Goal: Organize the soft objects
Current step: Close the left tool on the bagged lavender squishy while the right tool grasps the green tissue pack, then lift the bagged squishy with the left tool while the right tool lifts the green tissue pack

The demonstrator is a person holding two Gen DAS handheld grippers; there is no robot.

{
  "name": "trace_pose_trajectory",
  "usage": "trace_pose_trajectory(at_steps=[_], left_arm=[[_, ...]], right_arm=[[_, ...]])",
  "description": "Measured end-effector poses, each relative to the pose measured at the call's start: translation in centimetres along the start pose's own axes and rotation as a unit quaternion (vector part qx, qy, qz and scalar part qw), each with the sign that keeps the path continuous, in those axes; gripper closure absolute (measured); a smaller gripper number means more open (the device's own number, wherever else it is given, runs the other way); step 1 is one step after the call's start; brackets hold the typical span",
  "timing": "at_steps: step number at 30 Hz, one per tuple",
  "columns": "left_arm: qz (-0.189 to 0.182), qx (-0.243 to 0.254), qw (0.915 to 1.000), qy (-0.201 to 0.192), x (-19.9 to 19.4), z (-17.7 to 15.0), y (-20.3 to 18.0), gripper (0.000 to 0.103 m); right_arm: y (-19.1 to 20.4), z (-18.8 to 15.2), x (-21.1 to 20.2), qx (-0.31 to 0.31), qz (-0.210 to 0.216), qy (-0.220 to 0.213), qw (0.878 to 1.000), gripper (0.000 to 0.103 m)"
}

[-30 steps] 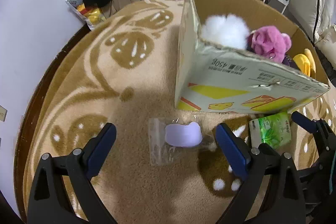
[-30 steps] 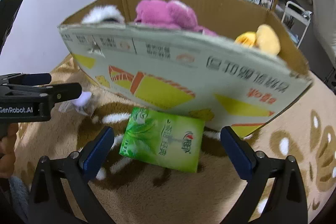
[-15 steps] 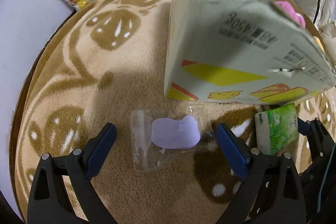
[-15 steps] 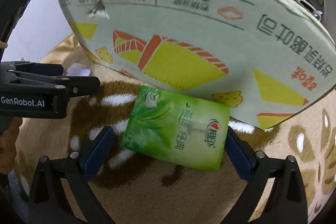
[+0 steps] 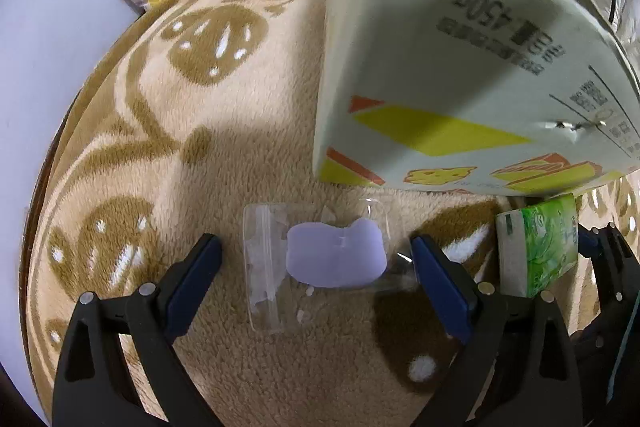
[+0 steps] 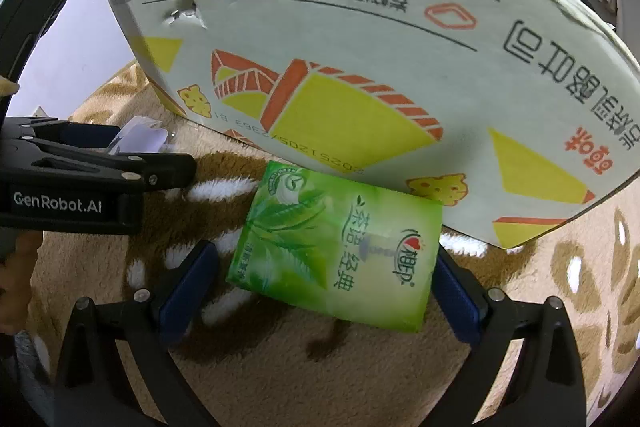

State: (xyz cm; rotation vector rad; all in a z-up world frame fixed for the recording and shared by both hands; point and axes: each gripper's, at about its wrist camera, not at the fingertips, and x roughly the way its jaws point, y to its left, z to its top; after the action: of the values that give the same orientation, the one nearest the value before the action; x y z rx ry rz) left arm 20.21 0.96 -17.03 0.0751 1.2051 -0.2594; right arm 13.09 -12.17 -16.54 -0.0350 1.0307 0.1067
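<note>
Left claw [image 5: 316, 267] stands wide, straddling the bagged lilac piece [image 5: 336, 253] on the rug [image 5: 160, 147]; right claw [image 6: 326, 281] gapes around the green tissue pack [image 6: 336, 251], beside the cardboard box [image 6: 360, 67].

Both grippers are lower and pitched further down than a second ago. The left gripper [image 5: 314, 263] now straddles the lilac pad [image 5: 336, 254] in its clear bag [image 5: 264, 267], which lay ahead of the fingertips before. The right gripper [image 6: 326, 269] now brackets the green pack [image 6: 336, 247], formerly beyond its tips. The box [image 6: 360, 67] wall fills both views, hiding the plush toys seen inside earlier.
</note>
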Motion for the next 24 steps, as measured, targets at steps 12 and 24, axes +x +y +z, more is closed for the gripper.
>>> trace_pose_trajectory(at_steps=[12, 24], left_arm=[[-0.002, -0.023, 0.9997, 0.007, -0.8, -0.5, 1.0, 0.027], [-0.006, -0.045, 0.9989, -0.006, -2.1, -1.4, 0.9, 0.027]], right_arm=[[-0.9, 0.5, -0.3, 0.01, -0.007, 0.008, 1.0, 0.007], [-2.4, 0.3, -1.3, 0.033, -0.007, 0.005, 0.999, 0.019]])
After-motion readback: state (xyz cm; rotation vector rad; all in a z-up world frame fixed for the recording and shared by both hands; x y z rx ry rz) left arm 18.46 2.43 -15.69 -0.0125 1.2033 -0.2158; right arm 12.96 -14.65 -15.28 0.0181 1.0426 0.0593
